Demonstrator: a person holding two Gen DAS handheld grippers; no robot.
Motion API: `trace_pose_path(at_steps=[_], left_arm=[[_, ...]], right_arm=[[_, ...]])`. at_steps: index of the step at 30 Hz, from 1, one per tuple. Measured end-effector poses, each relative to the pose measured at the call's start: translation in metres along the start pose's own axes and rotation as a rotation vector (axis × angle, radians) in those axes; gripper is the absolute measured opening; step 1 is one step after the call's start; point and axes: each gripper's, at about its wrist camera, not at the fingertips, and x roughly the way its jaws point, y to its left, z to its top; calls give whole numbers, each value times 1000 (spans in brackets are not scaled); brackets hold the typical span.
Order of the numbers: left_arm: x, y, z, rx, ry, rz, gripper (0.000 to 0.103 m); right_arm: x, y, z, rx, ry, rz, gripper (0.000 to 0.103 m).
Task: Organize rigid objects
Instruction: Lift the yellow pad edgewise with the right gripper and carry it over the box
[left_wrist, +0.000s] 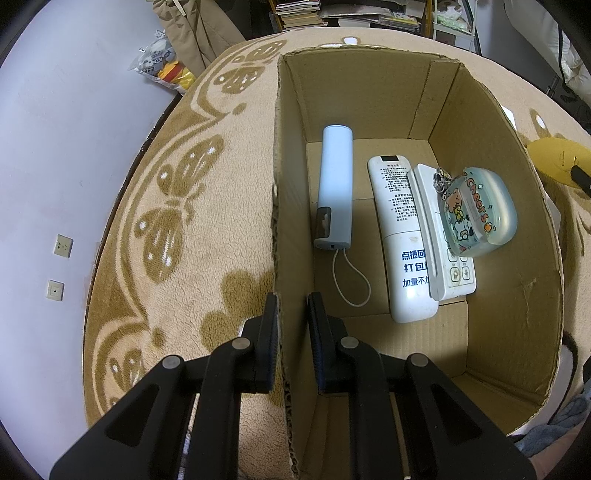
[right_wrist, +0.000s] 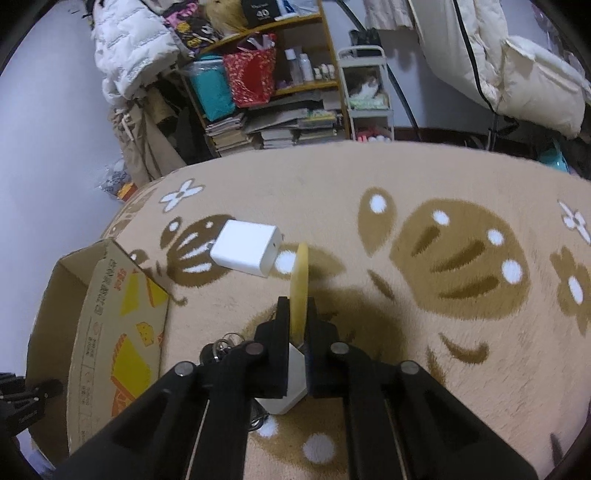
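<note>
The left gripper (left_wrist: 292, 306) straddles the near left wall of the cardboard box (left_wrist: 491, 206): one of its fingers (left_wrist: 271, 325) is outside the wall and the other inside. The outer finger lies against the cardboard, while a narrow gap is visible between the wall and the inner finger, so the fingers are slightly spread and do not pinch the wall.

The box stands on a beige blanket (left_wrist: 207, 229) with a brown butterfly pattern. Inside the box, on its floor, lies a light blue cylindrical device (left_wrist: 335, 184) with a white loop cord, near the left wall. Beside it, to the right, lies a white remote control (left_wrist: 399, 221) with printed text. A second white remote (left_wrist: 439, 258) with buttons lies partly on top of the first one. A clear blue case (left_wrist: 480, 210) with cartoon stickers and the word "Cheers" rests on this second remote, near the right wall.

The right gripper (right_wrist: 298, 314) holds a thin yellow disc (right_wrist: 300, 284) on its edge; the fingers are closed on its lower part and the disc stands upright between them. Under the gripper a small white object (right_wrist: 288, 391) lies on the blanket, and a key ring is just beside it. A white charger block (right_wrist: 245, 248) lies on the blanket further ahead, apart from the disc. The box is at the left in the right wrist view.
</note>
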Motion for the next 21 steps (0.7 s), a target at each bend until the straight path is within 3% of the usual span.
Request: trace_pose_path(at_steps=[8,21], left_arm=[[0,0,0,-1,0,-1,16],[-1,0,0,-2,1,-3,16]], right_arm=[[-27,30,16,-65,-84,26,8],[-72,105,35,-118,-176,271,8]])
